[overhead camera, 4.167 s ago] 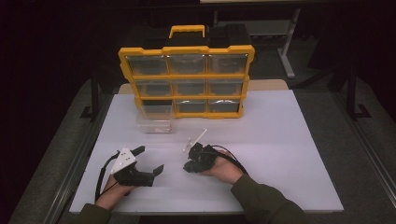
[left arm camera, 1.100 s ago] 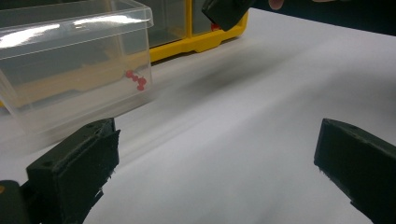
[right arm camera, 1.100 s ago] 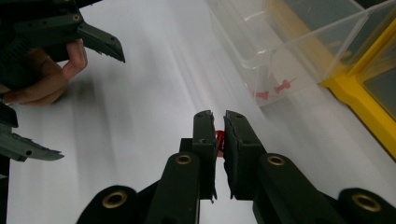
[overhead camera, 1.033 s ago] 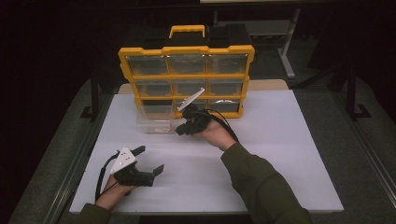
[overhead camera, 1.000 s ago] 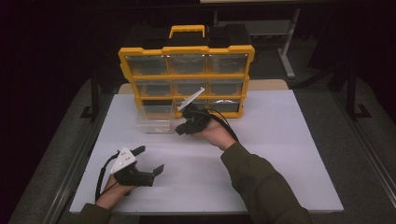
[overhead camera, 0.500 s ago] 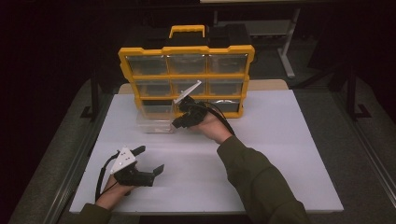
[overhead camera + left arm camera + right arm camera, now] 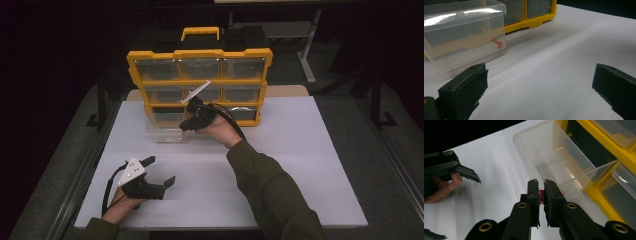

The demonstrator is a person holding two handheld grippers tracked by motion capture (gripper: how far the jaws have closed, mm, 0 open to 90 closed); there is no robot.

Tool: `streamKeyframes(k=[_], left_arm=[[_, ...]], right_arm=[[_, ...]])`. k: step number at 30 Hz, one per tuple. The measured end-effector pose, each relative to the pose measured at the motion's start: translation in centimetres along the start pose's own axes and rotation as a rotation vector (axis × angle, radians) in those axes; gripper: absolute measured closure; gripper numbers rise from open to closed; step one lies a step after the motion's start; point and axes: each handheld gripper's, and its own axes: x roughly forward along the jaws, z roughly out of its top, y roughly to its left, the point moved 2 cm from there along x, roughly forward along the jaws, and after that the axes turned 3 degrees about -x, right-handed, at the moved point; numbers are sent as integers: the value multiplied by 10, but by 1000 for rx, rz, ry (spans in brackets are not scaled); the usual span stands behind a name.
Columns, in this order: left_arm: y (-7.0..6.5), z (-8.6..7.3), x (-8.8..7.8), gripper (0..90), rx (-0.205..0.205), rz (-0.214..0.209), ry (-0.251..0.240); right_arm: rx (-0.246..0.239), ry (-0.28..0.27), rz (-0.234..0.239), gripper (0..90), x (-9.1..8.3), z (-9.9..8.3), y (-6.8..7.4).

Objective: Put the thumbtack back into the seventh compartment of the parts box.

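Since four seconds ago the right gripper (image 7: 186, 125) has travelled from the near middle of the white table (image 7: 300, 165) up toward twelve o'clock, and within the last second it has edged a little further left along the front of the yellow organizer case (image 7: 200, 85). It now hangs just over the right end of the clear plastic drawer (image 7: 165, 131) standing on the table before the case. Its jaws are pinched nearly together on a small red piece (image 7: 541, 194). In the left gripper view more small red pieces (image 7: 497, 43) lie in the drawer's corner. The left gripper (image 7: 159, 172) rests at seven o'clock, jaws spread wide with nothing between them.
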Motion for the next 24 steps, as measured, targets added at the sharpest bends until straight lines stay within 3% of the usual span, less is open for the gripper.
streamKeyframes(k=[3,5,9,13,24], left_arm=[[0,0,0,0,0,1,2],[1,0,-1,0,6,0,7],[-1,0,0,0,-15,-2,-11],[-1,0,0,0,-4,0,-1],[-2,0,0,0,-16,-3,-10]], right_arm=[[28,8,2,824,2,4,2],[4,5,-12,824,4,6,-1],[23,15,-5,824,9,11,0],[-2,15,-16,824,15,15,-3],[23,19,-32,824,28,22,-11]])
